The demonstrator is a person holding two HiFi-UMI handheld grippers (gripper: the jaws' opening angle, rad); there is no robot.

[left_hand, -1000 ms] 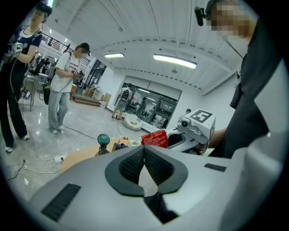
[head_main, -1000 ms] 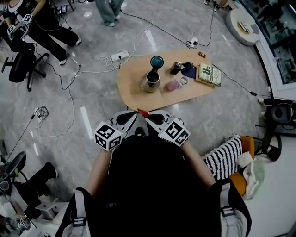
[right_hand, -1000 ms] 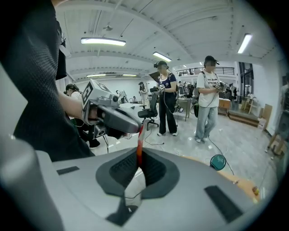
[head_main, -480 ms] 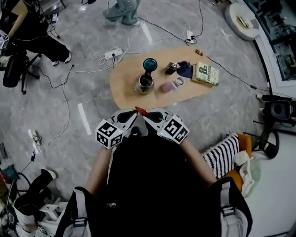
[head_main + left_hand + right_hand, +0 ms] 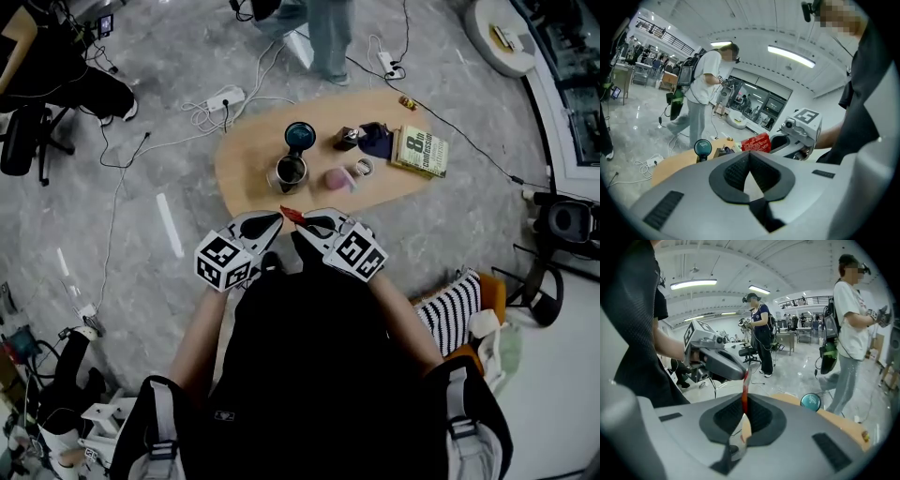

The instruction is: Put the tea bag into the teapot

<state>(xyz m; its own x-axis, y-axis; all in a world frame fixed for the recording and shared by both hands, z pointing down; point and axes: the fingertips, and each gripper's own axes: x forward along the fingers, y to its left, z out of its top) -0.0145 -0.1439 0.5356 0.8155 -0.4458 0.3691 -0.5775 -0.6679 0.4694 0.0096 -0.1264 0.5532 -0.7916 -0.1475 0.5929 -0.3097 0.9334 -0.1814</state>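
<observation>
A red tea bag packet [image 5: 291,214] hangs between my two grippers, close to my chest and short of the table's near edge. My left gripper [image 5: 276,219] is shut with its tips at one end of the packet [image 5: 756,142]. My right gripper [image 5: 303,221] is shut on the other end, and the packet [image 5: 744,392] runs edge-on between its pads. The steel teapot [image 5: 291,172] stands open on the wooden table [image 5: 246,173]. Its teal lid [image 5: 300,134] rests just behind it.
Right of the teapot the table holds a pink cup [image 5: 339,177], a small ring-shaped holder [image 5: 364,166], dark items [image 5: 364,139] and a green book [image 5: 422,150]. A person [image 5: 328,33] stands at the table's far side. Cables and a power strip [image 5: 225,97] lie on the floor.
Both grippers stay together on the red packet and sit slightly nearer the table. A person has walked up to the table's far side.
</observation>
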